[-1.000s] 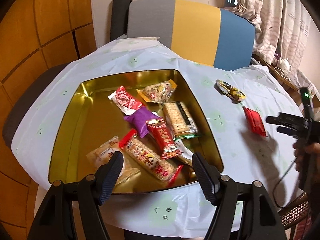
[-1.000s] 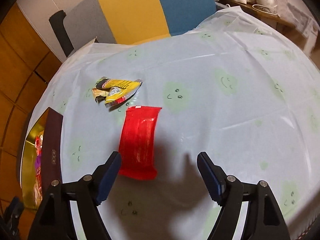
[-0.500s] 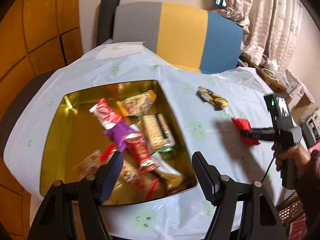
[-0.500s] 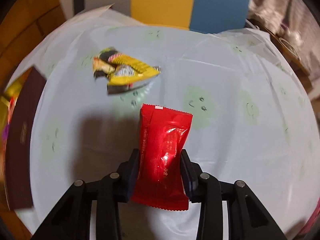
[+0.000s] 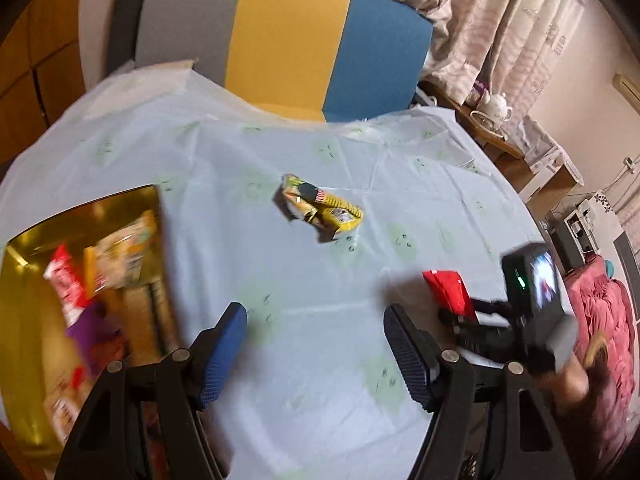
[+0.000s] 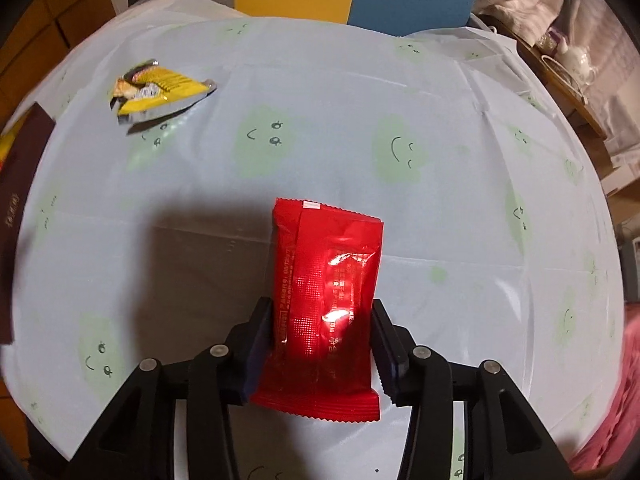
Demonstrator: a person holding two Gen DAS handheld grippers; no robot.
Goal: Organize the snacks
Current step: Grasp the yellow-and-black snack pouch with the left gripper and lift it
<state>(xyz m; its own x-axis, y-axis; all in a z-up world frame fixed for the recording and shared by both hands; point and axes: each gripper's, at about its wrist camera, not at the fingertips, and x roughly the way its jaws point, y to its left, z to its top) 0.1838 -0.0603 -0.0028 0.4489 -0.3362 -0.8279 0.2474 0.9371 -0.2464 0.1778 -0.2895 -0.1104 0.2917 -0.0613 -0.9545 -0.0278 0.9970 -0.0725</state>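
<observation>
Newly clamped: red packet (image 6: pixel 326 304), right tool (image 6: pixel 322 344).

one red packet (image 6: pixel 326 292), one yellow packet (image 6: pixel 160 88), one gold tin (image 5: pixel 24 320)

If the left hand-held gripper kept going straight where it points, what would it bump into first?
Probably just the bare tablecloth; the left hand-held gripper is open and empty, and the yellow snack lies farther ahead.

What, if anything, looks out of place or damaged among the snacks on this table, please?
The yellow snack packet lies alone on the tablecloth, outside the gold tin, and looks crumpled and torn open at one end. The red packet in the right gripper looks intact.
</observation>
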